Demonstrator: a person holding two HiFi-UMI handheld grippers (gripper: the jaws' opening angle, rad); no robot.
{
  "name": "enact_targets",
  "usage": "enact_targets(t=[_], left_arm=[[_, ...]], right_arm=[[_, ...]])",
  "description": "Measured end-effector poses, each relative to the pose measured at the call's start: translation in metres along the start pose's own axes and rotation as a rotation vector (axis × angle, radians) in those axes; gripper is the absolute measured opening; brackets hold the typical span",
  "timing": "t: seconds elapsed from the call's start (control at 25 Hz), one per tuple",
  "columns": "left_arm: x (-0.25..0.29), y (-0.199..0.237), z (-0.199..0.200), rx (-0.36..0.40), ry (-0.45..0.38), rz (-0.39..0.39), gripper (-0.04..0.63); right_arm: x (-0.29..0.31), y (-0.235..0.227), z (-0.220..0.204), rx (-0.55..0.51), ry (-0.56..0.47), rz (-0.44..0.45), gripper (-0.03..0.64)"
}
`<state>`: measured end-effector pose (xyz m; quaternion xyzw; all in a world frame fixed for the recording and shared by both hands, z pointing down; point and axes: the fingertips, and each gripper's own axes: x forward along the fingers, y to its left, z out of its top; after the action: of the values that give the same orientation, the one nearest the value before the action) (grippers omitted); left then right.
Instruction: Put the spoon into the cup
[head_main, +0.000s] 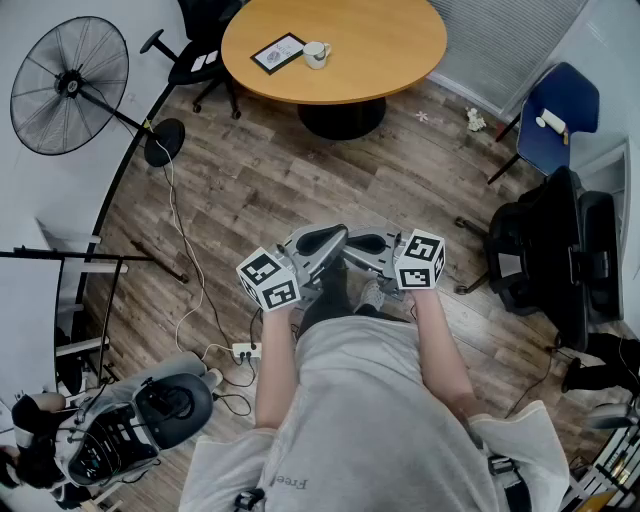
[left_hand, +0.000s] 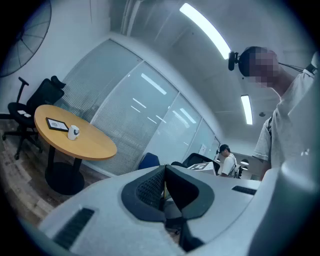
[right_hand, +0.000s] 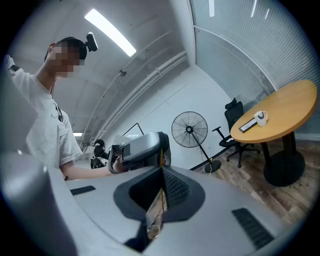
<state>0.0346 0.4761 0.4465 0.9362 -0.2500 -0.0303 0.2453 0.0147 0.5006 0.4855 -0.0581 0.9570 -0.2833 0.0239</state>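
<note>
A white cup (head_main: 316, 54) stands on the round wooden table (head_main: 390, 50) far ahead, next to a black-framed card (head_main: 278, 53). The cup (left_hand: 74, 132) is small in the left gripper view and again small in the right gripper view as cup (right_hand: 260, 118). No spoon shows in any view. Both grippers are held close to the person's body over the wooden floor, well short of the table, their tips pointing at each other. My left gripper (head_main: 322, 241) (left_hand: 165, 187) is shut and holds nothing. My right gripper (head_main: 366, 244) (right_hand: 162, 192) is shut and holds nothing too.
A standing fan (head_main: 70, 85) is at the far left, its cable running to a power strip (head_main: 245, 350). A black office chair (head_main: 205, 45) sits left of the table, a blue chair (head_main: 558, 110) and a black chair (head_main: 555, 260) on the right. A second person (left_hand: 228, 160) is far off.
</note>
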Motion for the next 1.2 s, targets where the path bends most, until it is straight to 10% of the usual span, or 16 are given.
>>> enact_targets(t=[0.8,1.2], left_arm=[[-0.014,0.110,0.049,-0.008,0.027,0.039,0.011],[0.025,0.187,0.108,0.005,0.031,-0.078,0.011]], right_arm=[[0.082,-0.080,0.039,0.005,0.092,-0.014,-0.002],[0.107,-0.160,0.106,-0.002,0.013,-0.174,-0.002]])
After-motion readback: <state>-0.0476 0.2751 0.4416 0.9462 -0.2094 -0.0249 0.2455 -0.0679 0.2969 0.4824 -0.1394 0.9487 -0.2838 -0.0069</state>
